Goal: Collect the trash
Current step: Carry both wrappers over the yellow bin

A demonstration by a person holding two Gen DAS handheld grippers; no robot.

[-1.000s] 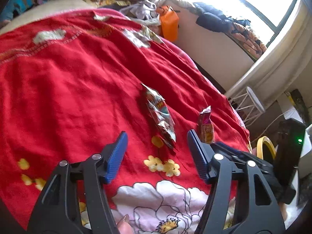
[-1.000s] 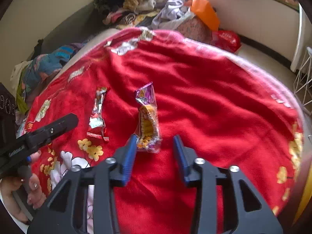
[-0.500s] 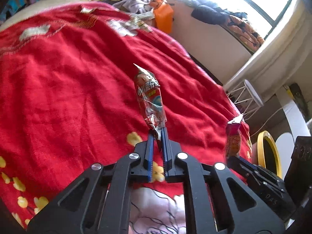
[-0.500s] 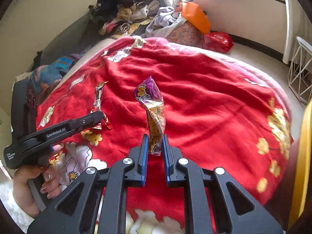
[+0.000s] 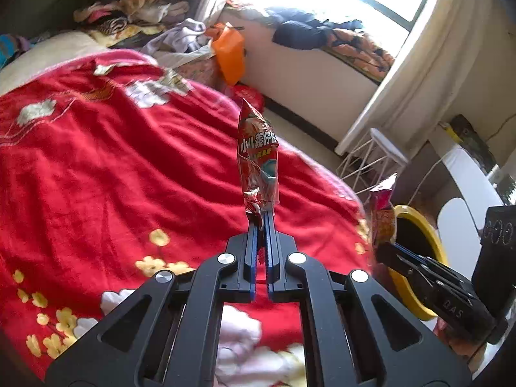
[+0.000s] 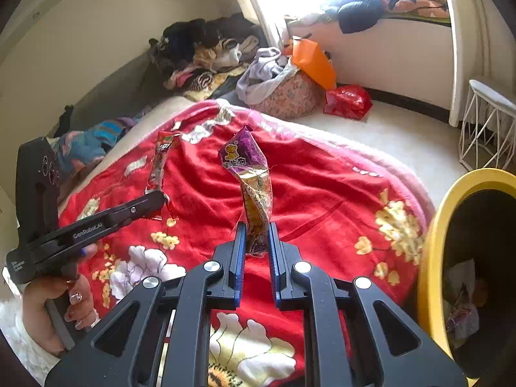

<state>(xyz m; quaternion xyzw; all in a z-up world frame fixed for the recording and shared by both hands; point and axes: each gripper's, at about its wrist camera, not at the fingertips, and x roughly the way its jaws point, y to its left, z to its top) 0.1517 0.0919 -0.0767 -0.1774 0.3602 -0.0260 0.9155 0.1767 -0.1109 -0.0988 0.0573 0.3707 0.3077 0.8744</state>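
Note:
My left gripper [image 5: 262, 218] is shut on the bottom of a red snack wrapper [image 5: 258, 158], which stands upright above the red bed cover [image 5: 113, 167]. My right gripper [image 6: 256, 229] is shut on a purple and gold snack wrapper [image 6: 253, 180], also held upright off the cover. In the left wrist view the right gripper [image 5: 385, 246] shows at the right with its purple and gold wrapper [image 5: 382, 213], close to the yellow-rimmed bin [image 5: 425, 235]. In the right wrist view the left gripper [image 6: 158, 198], in a person's hand [image 6: 58, 309], shows at the left with the red wrapper [image 6: 161, 164].
The yellow-rimmed bin [image 6: 432, 242] stands beside the bed at the right and holds some wrappers. A white wire stool [image 6: 487, 122], a red bag [image 6: 348, 101] and an orange bag [image 6: 312, 61] are on the floor beyond. Clothes are heaped by the far wall [image 6: 206, 51].
Both grippers closed on their wrappers, which lay flat on the cover, and lifted them clear. Both hands rose and swung toward the yellow bin.

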